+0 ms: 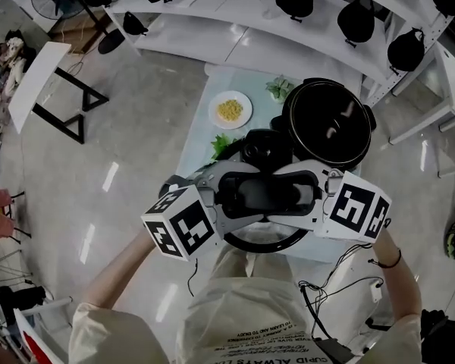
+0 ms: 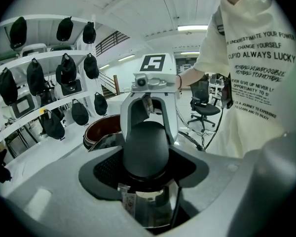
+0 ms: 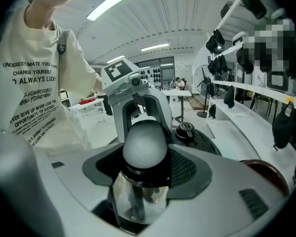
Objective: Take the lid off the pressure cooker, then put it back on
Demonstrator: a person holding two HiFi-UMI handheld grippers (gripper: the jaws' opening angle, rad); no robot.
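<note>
Above the table's (image 1: 199,139) near edge, the pressure cooker lid (image 1: 265,243) is being held by its black handle (image 1: 264,192), clamped from opposite ends by the left gripper (image 1: 224,197) and the right gripper (image 1: 308,193). Toward the far right corner, the cooker pot (image 1: 330,123) is standing open, and yellow kernels (image 1: 230,111) are being carried on a white plate (image 1: 215,105) beside it.

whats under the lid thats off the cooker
Pale table shows beside the lid; whatever lies right beneath it is hidden by the lid itself.
</note>
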